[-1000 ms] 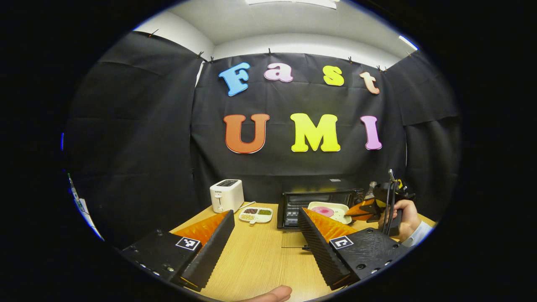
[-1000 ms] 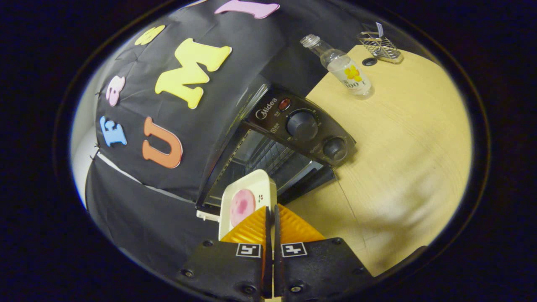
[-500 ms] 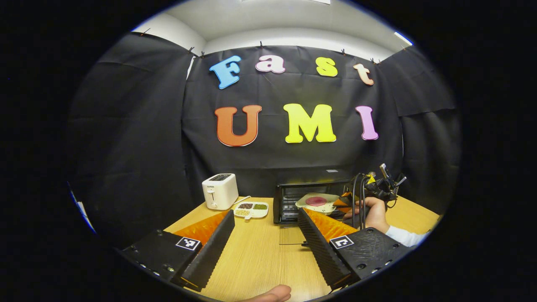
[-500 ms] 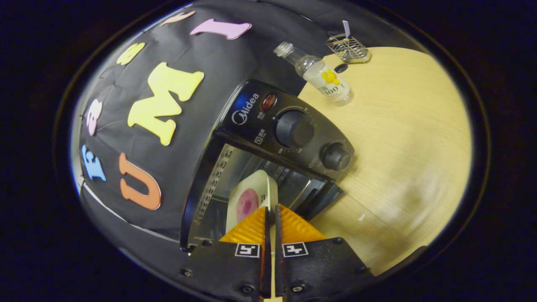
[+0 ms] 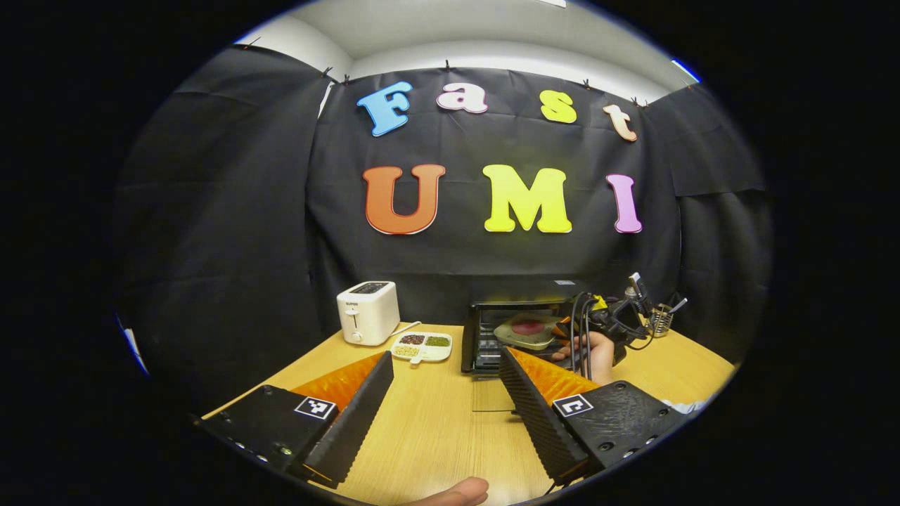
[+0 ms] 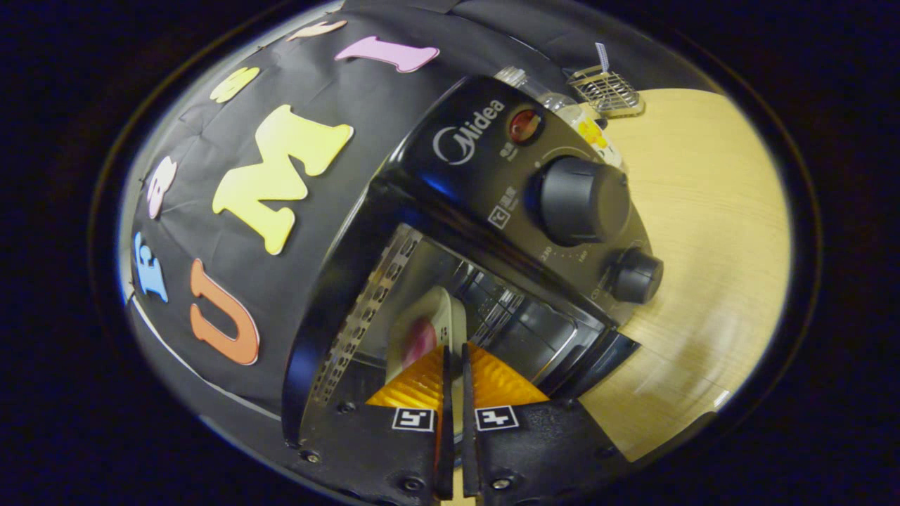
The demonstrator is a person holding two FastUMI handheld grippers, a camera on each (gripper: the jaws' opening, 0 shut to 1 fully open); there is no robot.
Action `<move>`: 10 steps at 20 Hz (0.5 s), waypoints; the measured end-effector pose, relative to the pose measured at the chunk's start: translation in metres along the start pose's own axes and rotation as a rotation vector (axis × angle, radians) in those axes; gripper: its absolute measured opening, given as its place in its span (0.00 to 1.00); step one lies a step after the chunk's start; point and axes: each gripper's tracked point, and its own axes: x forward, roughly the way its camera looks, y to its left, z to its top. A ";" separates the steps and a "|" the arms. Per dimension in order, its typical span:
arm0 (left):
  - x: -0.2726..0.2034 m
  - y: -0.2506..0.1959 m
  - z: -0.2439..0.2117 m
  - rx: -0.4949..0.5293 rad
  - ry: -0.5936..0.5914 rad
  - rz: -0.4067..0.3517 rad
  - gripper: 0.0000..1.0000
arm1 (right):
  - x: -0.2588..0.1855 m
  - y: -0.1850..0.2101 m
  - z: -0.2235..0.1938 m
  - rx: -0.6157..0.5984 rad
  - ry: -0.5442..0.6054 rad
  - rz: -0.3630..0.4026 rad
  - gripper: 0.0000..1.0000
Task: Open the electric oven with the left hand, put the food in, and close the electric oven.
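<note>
Plate (image 6: 427, 330) now deeper inside oven (image 6: 492, 211); right tool (image 6: 453, 351) clamped.

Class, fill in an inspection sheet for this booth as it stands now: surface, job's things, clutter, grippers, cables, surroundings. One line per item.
Surface: wooden table, bare in front of the left gripper.
Job's things: electric oven with its door folded down flat; plate of food partly inside the oven cavity.
Clutter: white toaster; divided snack dish; bottle behind the oven; wire rack.
Grippers: left gripper open, holding nothing, back from the oven; right gripper shut on the plate's edge, held by a hand.
Cables: black cables looping over the right gripper.
Surroundings: black cloth wall; white ceiling.
</note>
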 end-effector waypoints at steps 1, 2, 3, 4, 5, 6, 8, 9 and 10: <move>0.003 -0.001 -0.002 -0.001 0.009 -0.002 0.96 | 0.002 -0.002 -0.001 -0.025 0.000 -0.002 0.08; 0.006 -0.003 -0.003 0.002 0.013 -0.006 0.96 | 0.006 0.000 -0.002 -0.031 0.000 0.010 0.08; 0.007 -0.006 -0.003 0.006 0.018 -0.009 0.96 | 0.008 0.003 -0.002 -0.038 0.009 0.025 0.09; 0.010 -0.009 -0.004 0.009 0.021 -0.013 0.96 | 0.008 0.003 -0.001 -0.041 0.011 0.037 0.11; 0.013 -0.012 -0.003 0.011 0.021 -0.017 0.96 | 0.007 0.000 0.001 -0.045 0.007 0.036 0.12; 0.016 -0.015 -0.002 0.011 0.027 -0.023 0.96 | 0.004 0.001 0.002 -0.052 0.003 0.049 0.11; 0.023 -0.023 0.000 0.012 0.025 -0.036 0.96 | -0.006 0.001 0.003 -0.094 -0.007 0.067 0.35; 0.027 -0.026 0.001 0.010 0.026 -0.041 0.96 | -0.013 -0.001 0.003 -0.122 -0.013 0.070 0.39; 0.031 -0.028 0.001 0.011 0.025 -0.046 0.96 | -0.022 -0.002 0.001 -0.149 -0.013 0.080 0.48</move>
